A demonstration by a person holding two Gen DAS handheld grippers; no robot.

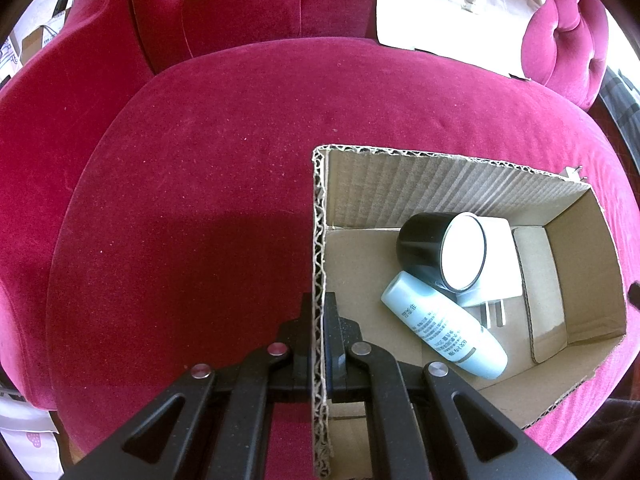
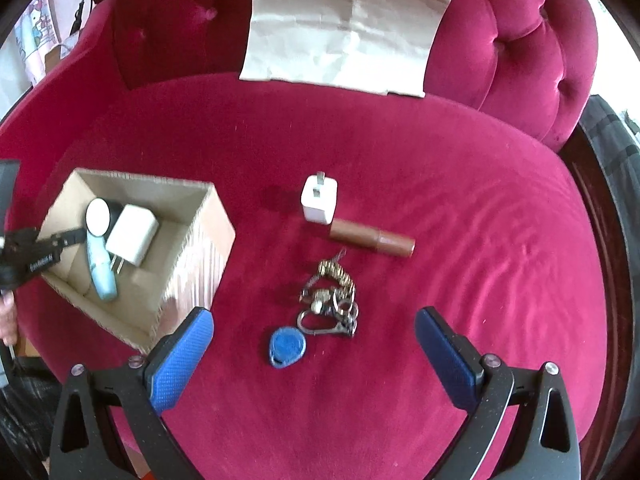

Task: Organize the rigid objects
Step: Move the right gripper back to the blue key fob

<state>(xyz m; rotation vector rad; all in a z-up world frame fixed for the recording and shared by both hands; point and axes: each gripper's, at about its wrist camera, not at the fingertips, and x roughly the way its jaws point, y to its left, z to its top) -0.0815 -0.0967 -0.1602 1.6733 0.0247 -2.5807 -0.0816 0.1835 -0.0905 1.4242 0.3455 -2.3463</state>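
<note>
The left gripper (image 1: pixel 320 344) is clenched on the near wall of the cardboard box (image 1: pixel 448 184), pinning it in place on the red velvet seat (image 1: pixel 200 200), while the right gripper (image 2: pixel 314 344) hangs over the loose items with its jaws spread wide and nothing between them. Already in the box lie a black round jar (image 1: pixel 432 252), a pale blue tube (image 1: pixel 444 332) and a white charger (image 1: pixel 500 256), stacked against one another toward the far corner. Not yet sorted, out on the cushion beside the box, are a second white plug (image 2: pixel 319 199), a brown cylinder (image 2: pixel 372 239) touching that plug's lower corner, and a bunch of keys (image 2: pixel 332 300) with a blue tag (image 2: pixel 287 347). The step in hand looks like picking the next item, and the keys with their tag sit nearest between the blue pads (image 2: pixel 182 356), so they seem the likely target. Taking them calls for lowering further and closing on the tag or the ring cluster; the loose metal may slip or trail, and the soft velvet gives under pressure. The box's near corner stands just beside the left pad and could be bumped. A cream paper sheet (image 2: pixel 344 36) leans on the backrest, well clear.
</note>
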